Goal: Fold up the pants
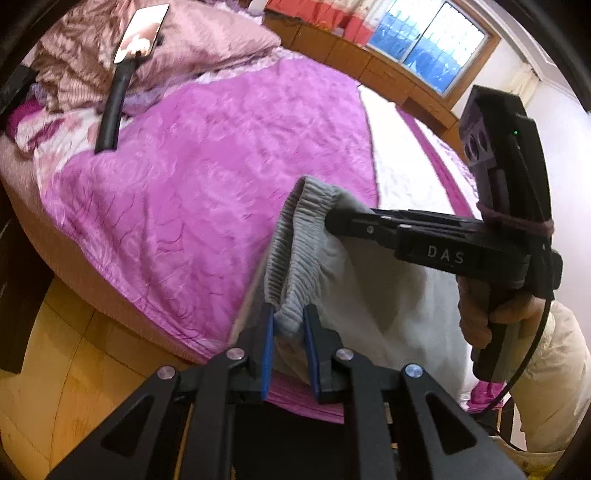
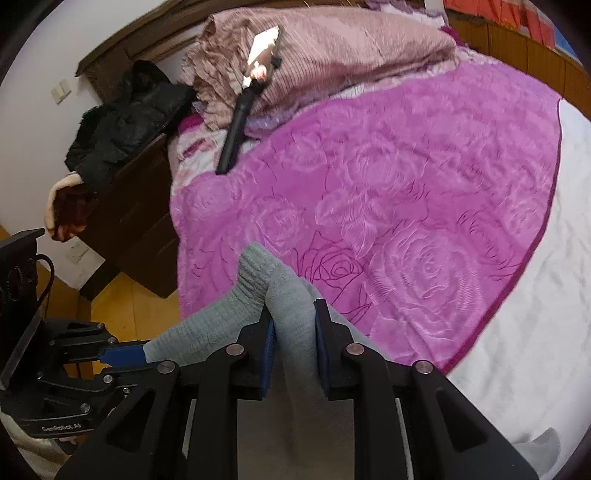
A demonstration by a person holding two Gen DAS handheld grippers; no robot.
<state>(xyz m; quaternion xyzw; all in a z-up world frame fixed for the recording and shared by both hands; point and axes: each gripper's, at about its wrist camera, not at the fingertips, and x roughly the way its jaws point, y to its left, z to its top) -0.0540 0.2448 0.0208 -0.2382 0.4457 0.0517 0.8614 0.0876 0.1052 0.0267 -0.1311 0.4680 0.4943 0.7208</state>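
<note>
**Bed under a rose-patterned cover**

The bed [image 2: 535,314] carries a purple blanket [image 2: 388,192] embossed with roses. A crumpled pinkish quilt [image 2: 332,48] lies at its head, a black-handled phone holder [image 2: 236,129] resting against it.

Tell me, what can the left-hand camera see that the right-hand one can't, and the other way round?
Only the left wrist view shows the window and the hand gripping the right gripper's handle. Only the right wrist view shows the black jacket on the dark cabinet and a wall switch. Both show the grey pants pinched by the left gripper and right gripper, the purple rose blanket, and a phone on a stick.
</note>
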